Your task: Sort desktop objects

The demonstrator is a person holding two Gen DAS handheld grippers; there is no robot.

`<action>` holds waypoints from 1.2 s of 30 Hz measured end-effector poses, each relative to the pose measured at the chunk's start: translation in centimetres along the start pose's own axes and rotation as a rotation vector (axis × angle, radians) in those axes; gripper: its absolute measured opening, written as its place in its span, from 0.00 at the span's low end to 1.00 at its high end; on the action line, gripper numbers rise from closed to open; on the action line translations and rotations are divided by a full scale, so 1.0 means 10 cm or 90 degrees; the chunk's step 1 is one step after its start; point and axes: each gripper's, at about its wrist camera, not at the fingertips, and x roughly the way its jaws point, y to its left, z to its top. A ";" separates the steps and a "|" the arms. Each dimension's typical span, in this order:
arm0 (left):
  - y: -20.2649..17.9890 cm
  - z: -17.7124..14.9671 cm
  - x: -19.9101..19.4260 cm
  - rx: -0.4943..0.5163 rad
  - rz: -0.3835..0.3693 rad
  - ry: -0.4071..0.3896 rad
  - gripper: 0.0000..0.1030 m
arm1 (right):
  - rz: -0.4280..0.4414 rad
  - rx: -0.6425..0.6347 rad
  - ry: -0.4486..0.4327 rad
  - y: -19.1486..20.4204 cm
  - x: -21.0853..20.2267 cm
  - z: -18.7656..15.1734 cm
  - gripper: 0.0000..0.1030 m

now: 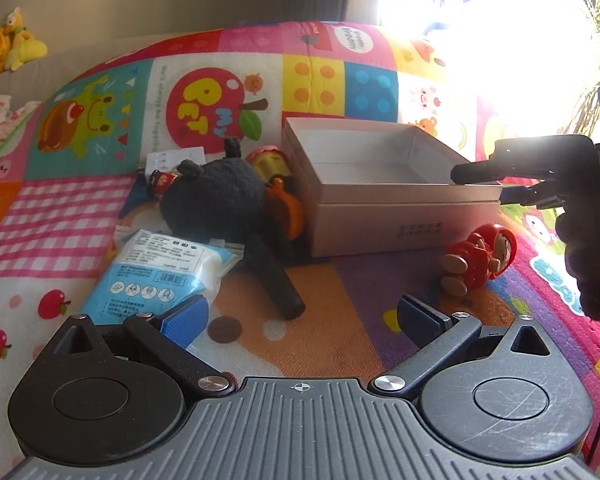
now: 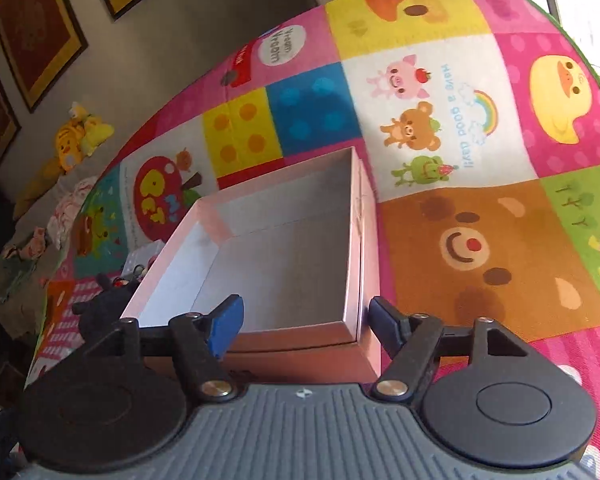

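Note:
An open pink box (image 1: pixel 380 216) with a white inside stands on the play mat, nothing in it. Left of it lie a black plush toy (image 1: pixel 220 200), an orange and yellow toy (image 1: pixel 284 192) and a blue and white packet (image 1: pixel 156 272). A red doll figure (image 1: pixel 480 256) lies in front of the box at the right. My left gripper (image 1: pixel 300 320) is open over the mat, nothing between its fingers. My right gripper (image 2: pixel 304 320) is open above the near right corner of the pink box (image 2: pixel 284 264), holding nothing. It also shows in the left wrist view, the right gripper (image 1: pixel 500 176) at the box's right rim.
A colourful play mat (image 2: pixel 480 240) covers the floor. A small white card pack (image 1: pixel 176 160) and a tiny red figure (image 1: pixel 162 180) lie behind the plush. Yellow stuffed toys (image 2: pixel 80 140) and crumpled cloth (image 2: pixel 64 208) sit near the wall at far left. Bright window glare fills the upper right.

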 end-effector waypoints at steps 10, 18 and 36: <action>-0.03 0.08 0.43 0.027 0.090 0.028 0.67 | -0.054 -0.179 -0.023 0.35 -0.46 -0.36 0.82; 0.02 0.07 0.37 0.020 0.093 0.021 0.29 | -0.119 -0.242 0.002 0.45 -0.17 -0.41 0.85; 0.40 0.27 -0.44 -0.064 0.084 -0.093 1.00 | 0.047 -0.335 0.064 1.25 -0.26 -0.68 0.43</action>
